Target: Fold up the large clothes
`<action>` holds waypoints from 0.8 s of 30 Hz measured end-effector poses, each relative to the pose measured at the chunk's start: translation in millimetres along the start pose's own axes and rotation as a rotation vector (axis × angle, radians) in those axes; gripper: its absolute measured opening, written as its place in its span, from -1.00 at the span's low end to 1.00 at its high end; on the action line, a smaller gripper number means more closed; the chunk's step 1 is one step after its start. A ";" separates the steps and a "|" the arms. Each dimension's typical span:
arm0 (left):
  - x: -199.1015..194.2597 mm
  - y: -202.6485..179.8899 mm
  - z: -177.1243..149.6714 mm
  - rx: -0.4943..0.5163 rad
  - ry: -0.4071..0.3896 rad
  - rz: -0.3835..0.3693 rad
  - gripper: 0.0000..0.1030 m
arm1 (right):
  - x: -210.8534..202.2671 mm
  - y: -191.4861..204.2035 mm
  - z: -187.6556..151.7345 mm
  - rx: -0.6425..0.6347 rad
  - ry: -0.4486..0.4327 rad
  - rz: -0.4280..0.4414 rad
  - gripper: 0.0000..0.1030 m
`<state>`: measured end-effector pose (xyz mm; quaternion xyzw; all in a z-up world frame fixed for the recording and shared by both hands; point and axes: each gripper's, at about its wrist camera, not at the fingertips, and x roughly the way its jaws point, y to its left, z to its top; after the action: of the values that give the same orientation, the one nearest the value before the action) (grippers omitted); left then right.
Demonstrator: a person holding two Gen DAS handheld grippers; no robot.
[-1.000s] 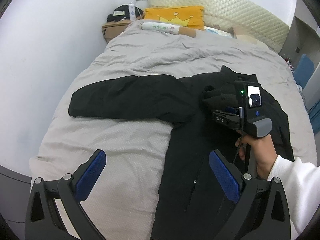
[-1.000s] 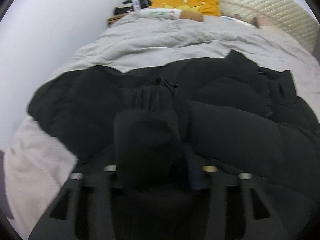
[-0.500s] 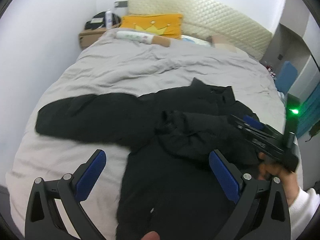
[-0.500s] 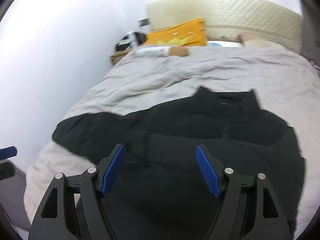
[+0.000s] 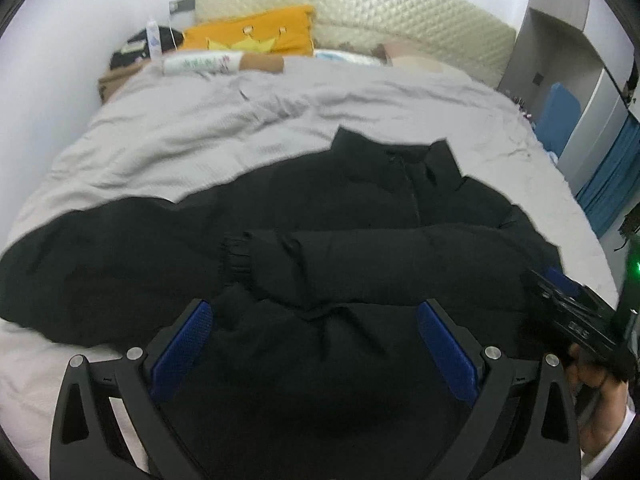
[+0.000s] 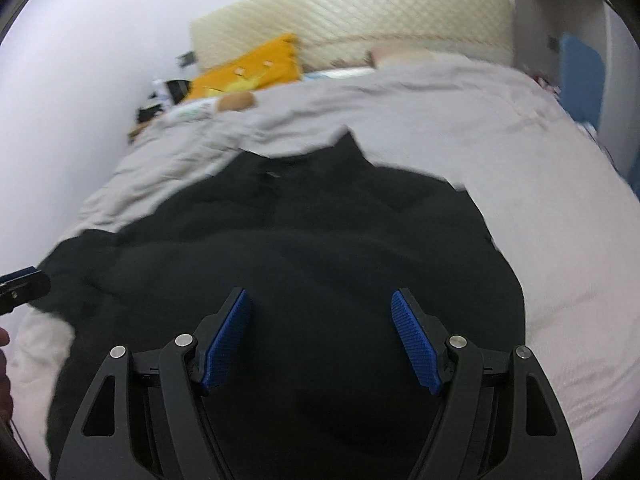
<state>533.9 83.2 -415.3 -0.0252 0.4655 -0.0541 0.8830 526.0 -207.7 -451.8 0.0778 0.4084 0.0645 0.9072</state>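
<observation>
My left claw (image 5: 314, 350) and right claw (image 6: 322, 338) both hung wide open, holding nothing. The big puffy black jacket's spread sleeve (image 5: 100, 256) lay at ten o'clock, nearer my left claw.

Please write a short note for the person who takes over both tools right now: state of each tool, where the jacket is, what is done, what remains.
Left tool: open, empty, above the jacket's lower part.
Right tool: open, empty, above the jacket.
Jacket: flat on the grey blanket, collar toward the pillows.
Done: right sleeve folded across the chest.
Left: left sleeve lies spread out; fold it in, then fold the body.
</observation>
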 end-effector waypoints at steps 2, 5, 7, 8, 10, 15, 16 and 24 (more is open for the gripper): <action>28.2 -2.1 -4.1 0.023 0.015 0.022 0.94 | 5.6 -5.5 -6.7 -0.023 -0.014 -0.010 0.40; 59.9 -3.8 -12.1 0.064 0.031 0.064 0.93 | 16.1 -8.1 -12.3 -0.045 -0.021 -0.001 0.41; 74.8 -3.4 -17.4 0.076 0.041 0.074 0.93 | 22.8 -9.7 -16.6 -0.057 -0.024 0.001 0.43; 80.6 -2.8 -19.1 0.076 0.045 0.077 0.94 | 24.8 -9.6 -19.8 -0.061 -0.027 0.002 0.43; 89.9 -2.8 -22.8 0.078 0.042 0.085 0.94 | 31.5 -9.9 -24.5 -0.064 -0.029 0.003 0.45; 103.1 -5.3 -25.2 0.087 0.042 0.095 0.97 | 48.0 -12.9 -30.3 -0.052 -0.007 0.014 0.46; 104.9 -5.7 -24.6 0.089 0.043 0.095 0.97 | 50.0 -12.9 -31.9 -0.052 -0.005 0.015 0.46; 103.1 -5.6 -21.4 0.067 0.063 0.098 0.96 | 53.9 -10.8 -28.2 -0.042 0.059 -0.001 0.47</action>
<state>573.6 65.5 -511.4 0.0288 0.4918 -0.0271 0.8698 540.9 -206.0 -511.8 0.0566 0.4337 0.0748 0.8962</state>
